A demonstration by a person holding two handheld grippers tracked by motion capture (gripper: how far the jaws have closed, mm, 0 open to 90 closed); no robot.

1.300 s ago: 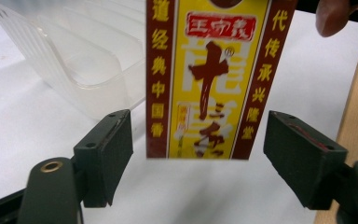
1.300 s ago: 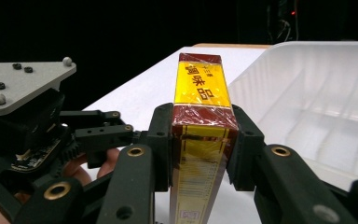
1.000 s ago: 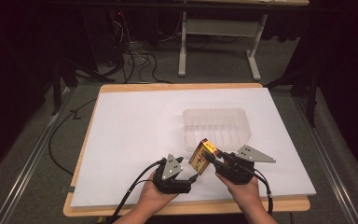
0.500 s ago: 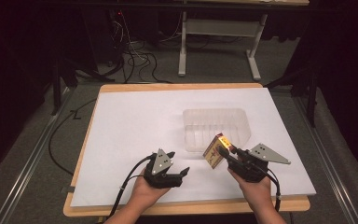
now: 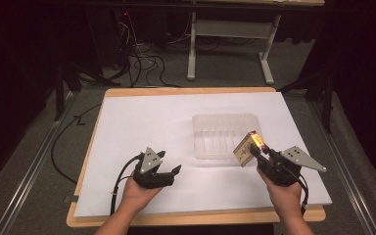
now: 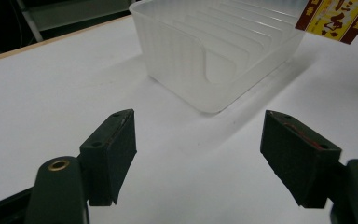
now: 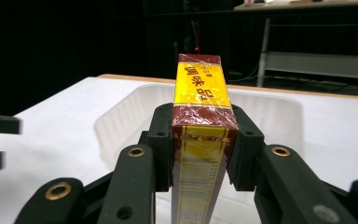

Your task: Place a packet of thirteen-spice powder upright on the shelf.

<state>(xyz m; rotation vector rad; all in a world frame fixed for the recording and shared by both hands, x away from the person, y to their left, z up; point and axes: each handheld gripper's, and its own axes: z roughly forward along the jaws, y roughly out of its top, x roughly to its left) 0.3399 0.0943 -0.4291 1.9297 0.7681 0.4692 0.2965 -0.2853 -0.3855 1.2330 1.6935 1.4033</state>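
Note:
A small yellow and dark red box (image 5: 246,148) wrapped in clear film stands upright in my right gripper (image 5: 252,151), which is shut on its lower part, with the box (image 7: 200,88) rising between the jaws of this gripper (image 7: 199,140). It hangs just off the front right corner of a clear ribbed plastic tray (image 5: 199,143). My left gripper (image 5: 170,161) is at the front left of the tray, open with nothing between its jaws. In its own view this gripper (image 6: 196,135) faces the tray (image 6: 186,60), and the box (image 6: 333,16) is at the top right.
A white sheet (image 5: 142,122) covers the wooden table. Its front edge (image 5: 196,218) runs just below the two hands. Behind the table are a dark floor with cables (image 5: 142,58) and a metal table frame (image 5: 227,29).
The two hands have moved apart. The left gripper went left, with nothing in it. The right gripper carried the box to the right, beside the tray's front right corner.

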